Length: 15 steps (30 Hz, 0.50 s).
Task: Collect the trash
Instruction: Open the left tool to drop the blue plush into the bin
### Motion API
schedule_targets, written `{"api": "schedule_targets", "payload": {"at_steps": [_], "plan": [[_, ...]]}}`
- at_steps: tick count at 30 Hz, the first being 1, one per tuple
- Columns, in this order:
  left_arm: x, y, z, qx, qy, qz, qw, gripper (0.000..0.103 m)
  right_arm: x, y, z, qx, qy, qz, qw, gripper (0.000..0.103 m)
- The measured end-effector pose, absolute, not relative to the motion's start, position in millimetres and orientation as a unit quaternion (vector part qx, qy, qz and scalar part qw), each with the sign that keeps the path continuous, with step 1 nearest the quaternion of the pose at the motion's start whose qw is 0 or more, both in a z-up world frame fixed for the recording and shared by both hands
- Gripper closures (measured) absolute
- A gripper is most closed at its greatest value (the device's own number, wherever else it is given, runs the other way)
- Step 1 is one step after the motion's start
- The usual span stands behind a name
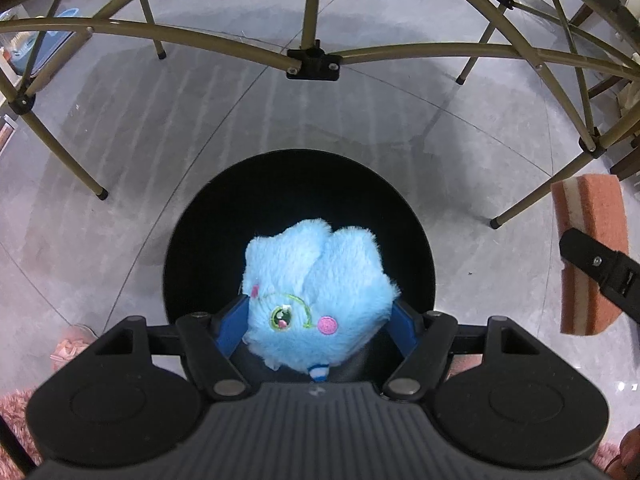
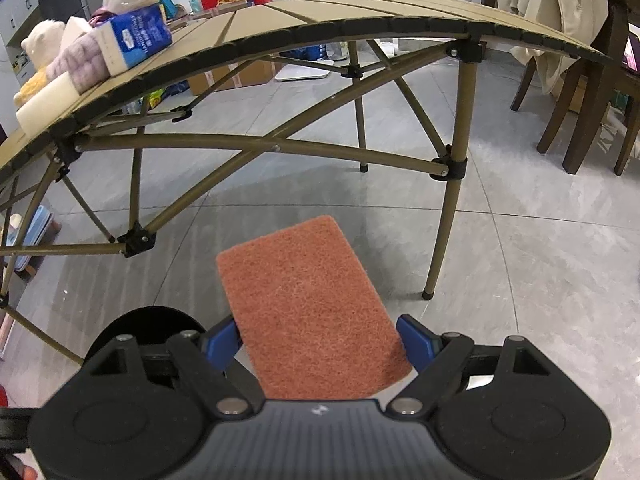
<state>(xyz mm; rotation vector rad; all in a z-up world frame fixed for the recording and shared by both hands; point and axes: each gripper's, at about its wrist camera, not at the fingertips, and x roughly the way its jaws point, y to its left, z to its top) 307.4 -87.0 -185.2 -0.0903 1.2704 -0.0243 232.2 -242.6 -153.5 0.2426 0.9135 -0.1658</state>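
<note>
I have the blue plush toy (image 1: 316, 300) pinched between the blue pads of my left tool (image 1: 320, 330), and it hangs directly over the dark mouth of the black bin (image 1: 200, 216) on the floor. I judge it is held there so that a release would drop it straight in; the tool points steeply down, which suits that. The pads press into the fur on both sides, so the grip looks firm though the toy is soft.

My right tool (image 2: 320, 340) is clamped on the edges of the orange scouring sponge (image 2: 304, 300), held flat and sticking out ahead of the tool. In the left view the sponge sits off to the right of the bin, well apart from its rim, apparently waiting its turn. From the right view the bin (image 2: 148, 324) shows only as a dark arc low on the left.

Beyond stands the folding table (image 2: 360, 8), with boxes and soft things on its left end.
</note>
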Motion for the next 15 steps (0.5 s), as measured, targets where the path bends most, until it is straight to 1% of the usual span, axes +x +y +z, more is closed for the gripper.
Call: {"api": "schedule_targets", "payload": {"at_steps": [7,12,13,15], "plan": [[305.9,-96.9,-188.8,-0.039,0.596,-0.013,0.802,0.031,233.7,-243.7,-157.9,0.121,0.448,-0.079,0.882,0.021],[307.2,-94.4,-190.9,-0.055,0.599,-0.016,0.799,0.028,232.7,-242.9,-157.5,0.123,0.446,-0.079,0.883,0.021],[307.6,-93.9,-191.2,-0.058,0.600,-0.019,0.798,0.026,232.8,-242.5,-157.8,0.123,0.447,-0.079,0.883,0.021],[308.3,-92.9,-192.3,-0.062,0.604,-0.017,0.795,0.004,232.9,-241.2,-158.7,0.123,0.448,-0.076,0.882,0.021]]}}
